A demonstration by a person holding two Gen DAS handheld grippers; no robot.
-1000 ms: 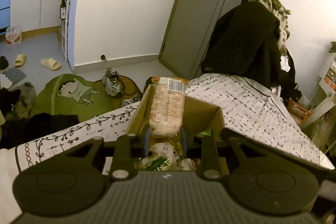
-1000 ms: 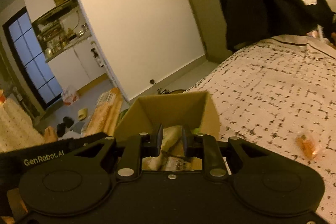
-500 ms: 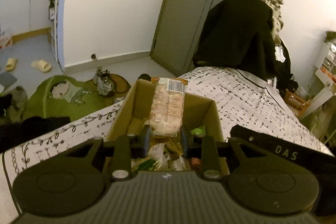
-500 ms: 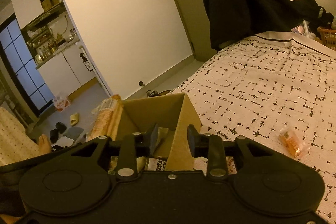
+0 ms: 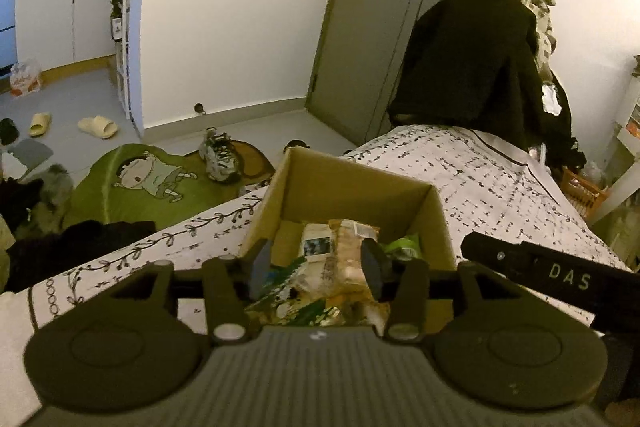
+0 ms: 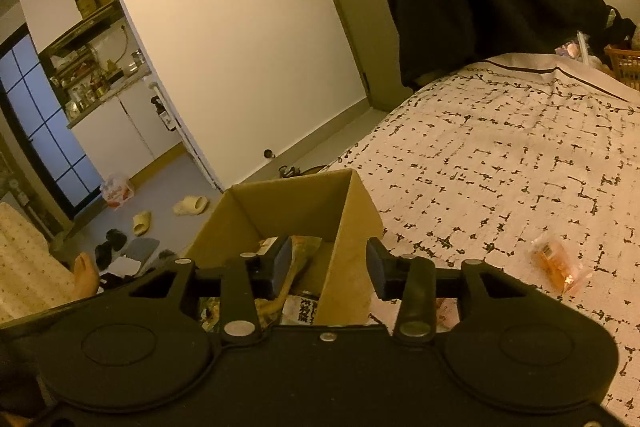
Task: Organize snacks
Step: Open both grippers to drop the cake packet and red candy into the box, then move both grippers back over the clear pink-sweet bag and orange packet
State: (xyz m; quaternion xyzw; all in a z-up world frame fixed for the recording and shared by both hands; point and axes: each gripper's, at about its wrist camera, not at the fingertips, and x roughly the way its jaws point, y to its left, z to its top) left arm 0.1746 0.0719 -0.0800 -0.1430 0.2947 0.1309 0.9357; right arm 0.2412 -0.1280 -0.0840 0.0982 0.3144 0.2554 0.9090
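Hovering over the cardboard box (image 5: 352,183), the left gripper (image 5: 316,263) is seen with jaws spread wide and nothing between them; a long biscuit pack (image 5: 344,255) lies inside among other wrappers. To its right, the right gripper (image 6: 328,263) is likewise parted and empty, straddling the box's right wall. Farther right, an orange snack packet (image 6: 558,265) is left on the patterned bedspread (image 6: 500,155), apart from the box. That small, crinkly, translucent packet is probably best pinched across its middle, with the jaws lowered squarely.
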